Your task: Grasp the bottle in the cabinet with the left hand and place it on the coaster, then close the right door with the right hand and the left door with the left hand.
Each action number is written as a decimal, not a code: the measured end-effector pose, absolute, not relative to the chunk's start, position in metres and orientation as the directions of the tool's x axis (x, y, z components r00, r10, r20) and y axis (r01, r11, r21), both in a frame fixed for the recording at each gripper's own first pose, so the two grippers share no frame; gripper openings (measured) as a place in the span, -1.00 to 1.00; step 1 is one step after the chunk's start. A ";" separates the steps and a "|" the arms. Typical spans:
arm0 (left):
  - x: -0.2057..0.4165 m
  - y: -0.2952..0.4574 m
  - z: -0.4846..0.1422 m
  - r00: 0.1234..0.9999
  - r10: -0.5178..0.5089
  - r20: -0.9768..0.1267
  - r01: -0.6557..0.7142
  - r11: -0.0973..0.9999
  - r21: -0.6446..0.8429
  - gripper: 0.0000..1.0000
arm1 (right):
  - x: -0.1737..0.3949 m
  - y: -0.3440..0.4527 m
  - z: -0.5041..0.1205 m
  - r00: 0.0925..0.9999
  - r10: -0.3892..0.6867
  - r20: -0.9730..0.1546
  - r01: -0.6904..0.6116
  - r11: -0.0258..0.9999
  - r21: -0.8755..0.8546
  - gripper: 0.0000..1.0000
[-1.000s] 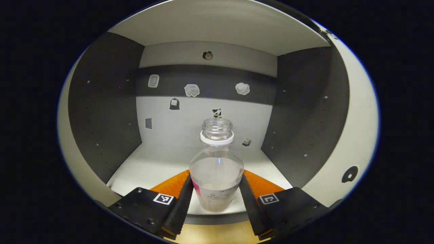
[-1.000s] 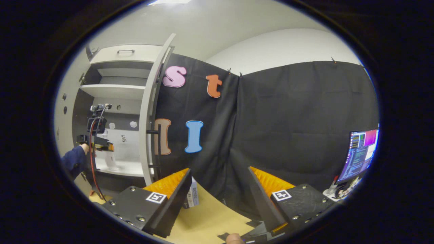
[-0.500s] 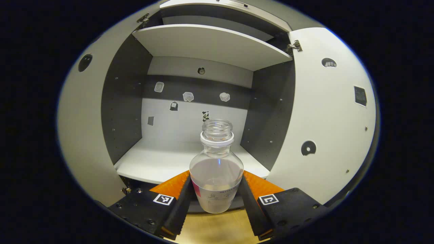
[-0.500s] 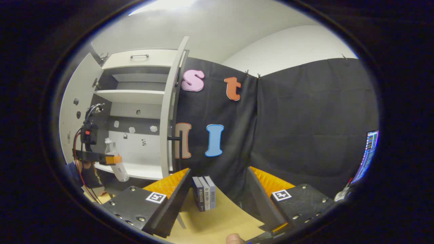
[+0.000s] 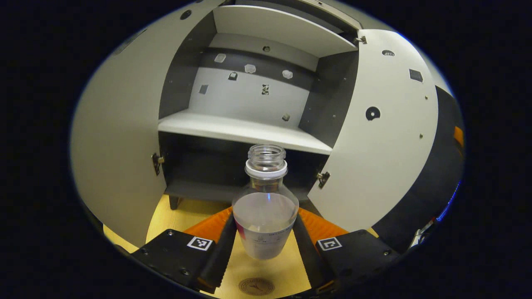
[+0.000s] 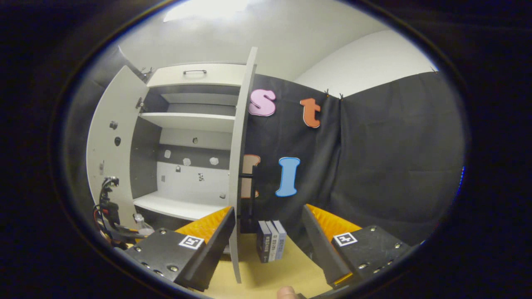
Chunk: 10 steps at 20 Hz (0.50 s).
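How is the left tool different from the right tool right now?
The left tool is clamped on the clear bottle, both fingers pressing its sides; the right tool holds nothing, its fingers spread wide apart. The left tool hangs over the wooden table with the round coaster just below; the right tool points toward the edge of the cabinet's right door and some books. Both have black fingers with orange backing and square markers.

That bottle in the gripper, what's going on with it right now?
The left gripper is clamped on the clear, capless bottle and holds it in the air in front of the open cabinet, above the table. The round coaster lies just below it on the tabletop. The right gripper is open and idle near the right door; both doors are open.
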State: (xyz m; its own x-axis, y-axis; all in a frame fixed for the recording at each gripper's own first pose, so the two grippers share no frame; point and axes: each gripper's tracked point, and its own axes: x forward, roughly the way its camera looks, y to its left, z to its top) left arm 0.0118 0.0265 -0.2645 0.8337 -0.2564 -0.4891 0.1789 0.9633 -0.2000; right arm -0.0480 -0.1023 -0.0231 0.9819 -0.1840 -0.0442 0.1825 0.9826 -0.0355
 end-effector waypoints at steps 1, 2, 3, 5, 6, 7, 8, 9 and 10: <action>0.002 0.027 -0.274 0.826 -0.269 -0.495 0.188 0.960 -0.209 0.53 | -0.047 -0.101 -0.023 0.983 -0.178 -0.043 0.177 0.984 -0.035 0.95; -0.007 0.029 -0.284 0.816 -0.280 -0.505 0.197 0.957 -0.213 0.53 | -0.047 -0.102 -0.024 0.983 -0.177 -0.042 0.175 0.984 -0.037 0.95; -0.015 0.030 -0.294 0.807 -0.285 -0.517 0.201 0.956 -0.212 0.53 | -0.047 -0.104 -0.025 0.983 -0.178 -0.043 0.176 0.983 -0.040 0.95; -0.031 0.031 -0.311 0.791 -0.294 -0.537 0.200 0.953 -0.226 0.58 | -0.046 -0.107 -0.027 0.982 -0.181 -0.048 0.179 0.983 -0.041 0.95; -0.037 0.031 -0.320 0.783 -0.299 -0.545 0.194 0.951 -0.243 0.53 | -0.045 -0.109 -0.028 0.982 -0.184 -0.050 0.182 0.982 -0.041 0.95; -0.043 0.029 -0.328 0.774 -0.311 -0.551 0.192 0.945 -0.264 0.53 | -0.045 -0.111 -0.028 0.981 -0.188 -0.051 0.186 0.982 -0.041 0.95; -0.048 0.025 -0.334 0.769 -0.334 -0.545 0.202 0.936 -0.289 0.53 | -0.046 -0.114 -0.028 0.980 -0.192 -0.050 0.190 0.981 -0.042 0.95; -0.051 0.023 -0.341 0.770 -0.344 -0.538 0.203 0.931 -0.304 0.54 | -0.046 -0.117 -0.028 0.979 -0.200 -0.047 0.198 0.979 -0.046 0.95; -0.054 0.026 -0.352 0.766 -0.337 -0.547 0.196 0.933 -0.301 0.54 | -0.047 -0.120 -0.028 0.977 -0.209 -0.045 0.207 0.977 -0.049 0.95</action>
State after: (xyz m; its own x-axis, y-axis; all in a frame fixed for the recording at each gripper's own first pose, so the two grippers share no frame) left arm -0.0543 0.0255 -0.3517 0.7658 -0.3374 -0.5474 0.1962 0.9333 -0.3008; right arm -0.0466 -0.1205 -0.0278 0.9769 -0.2090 -0.0448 0.2068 0.9771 -0.0494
